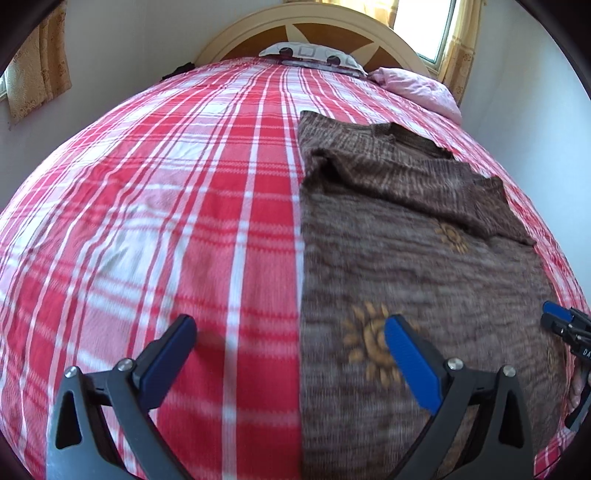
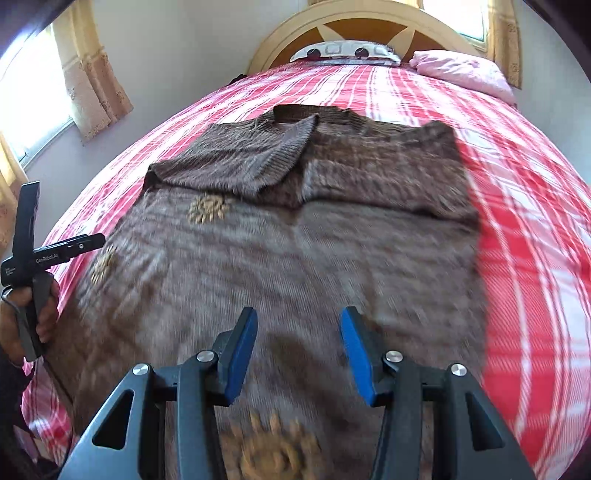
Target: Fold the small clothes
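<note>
A brown knit sweater (image 1: 424,258) with yellow sun motifs lies flat on the red plaid bedcover (image 1: 166,221). Both sleeves are folded in across its chest (image 2: 280,162). My left gripper (image 1: 291,328) hovers over the sweater's left edge, wide open, with one finger above the bedcover and one above the knit. My right gripper (image 2: 300,317) hangs over the sweater's lower middle (image 2: 295,258), open with nothing between its blue pads. One blue fingertip (image 1: 557,309) of the right gripper shows at the right edge of the left wrist view. A hand (image 2: 44,310) holds the left tool at the sweater's left side.
A curved wooden headboard (image 2: 369,22) stands at the far end of the bed, with a patterned pillow (image 2: 343,51) and a pink pillow (image 2: 461,70) below it. Curtained windows (image 2: 92,66) flank the bed. Plaid cover spreads left of the sweater (image 1: 110,258) and right of it (image 2: 535,240).
</note>
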Action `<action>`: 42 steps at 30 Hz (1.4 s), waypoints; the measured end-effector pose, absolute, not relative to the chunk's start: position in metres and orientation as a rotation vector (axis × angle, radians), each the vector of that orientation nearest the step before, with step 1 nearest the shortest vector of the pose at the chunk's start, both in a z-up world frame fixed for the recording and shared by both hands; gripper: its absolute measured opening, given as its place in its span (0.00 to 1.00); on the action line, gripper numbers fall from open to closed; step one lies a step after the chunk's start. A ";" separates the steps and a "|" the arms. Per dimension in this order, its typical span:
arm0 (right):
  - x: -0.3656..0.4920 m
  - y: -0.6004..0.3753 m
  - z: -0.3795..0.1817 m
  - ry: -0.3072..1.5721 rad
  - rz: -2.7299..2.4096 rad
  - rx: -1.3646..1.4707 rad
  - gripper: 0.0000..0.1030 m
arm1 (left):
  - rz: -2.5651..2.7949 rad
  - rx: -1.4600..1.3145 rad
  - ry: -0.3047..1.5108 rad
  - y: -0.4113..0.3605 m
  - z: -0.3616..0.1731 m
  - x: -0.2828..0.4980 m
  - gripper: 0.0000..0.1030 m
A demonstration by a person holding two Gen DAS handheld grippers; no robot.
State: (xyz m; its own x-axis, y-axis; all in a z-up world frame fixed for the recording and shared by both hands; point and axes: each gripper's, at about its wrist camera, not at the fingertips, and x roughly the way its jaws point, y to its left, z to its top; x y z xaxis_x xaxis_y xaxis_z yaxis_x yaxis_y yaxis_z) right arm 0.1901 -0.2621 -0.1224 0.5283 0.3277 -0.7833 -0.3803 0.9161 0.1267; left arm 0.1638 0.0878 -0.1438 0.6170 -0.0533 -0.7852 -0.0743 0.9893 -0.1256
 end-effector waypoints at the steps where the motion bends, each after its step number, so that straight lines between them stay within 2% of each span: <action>1: 0.181 -0.267 -0.123 0.915 0.421 -0.060 0.47 | 0.008 -0.143 0.903 0.086 -0.144 0.158 1.00; 6: 0.150 -0.281 -0.123 0.895 0.398 -0.074 0.48 | 0.006 -0.114 0.877 0.079 -0.145 0.124 1.00; 12: 0.110 -0.302 -0.126 0.891 0.385 -0.052 0.48 | 0.016 -0.032 0.835 0.068 -0.153 0.079 0.93; 22: 0.057 -0.337 -0.129 0.926 0.328 0.035 0.48 | -0.069 -0.041 0.803 0.055 -0.152 0.036 0.68; 34: 0.022 -0.350 -0.139 0.932 0.405 0.228 0.48 | -0.137 -0.117 0.800 0.048 -0.152 0.021 0.55; 37: 0.023 -0.353 -0.140 0.928 0.414 0.271 0.47 | -0.159 -0.179 0.800 0.055 -0.151 0.020 0.41; 39: 0.024 -0.356 -0.141 0.931 0.419 0.293 0.37 | -0.168 -0.203 0.799 0.058 -0.152 0.019 0.39; 42: 0.025 -0.358 -0.144 0.934 0.433 0.323 0.33 | -0.158 -0.202 0.792 0.058 -0.155 0.020 0.38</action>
State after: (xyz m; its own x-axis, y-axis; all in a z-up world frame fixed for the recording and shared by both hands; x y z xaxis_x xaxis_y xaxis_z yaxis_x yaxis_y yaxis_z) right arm 0.0255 -0.3581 -0.1444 0.5194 0.4903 -0.6999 -0.2170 0.8679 0.4469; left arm 0.0202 0.0577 -0.1553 0.6927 -0.2155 -0.6883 0.0647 0.9690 -0.2383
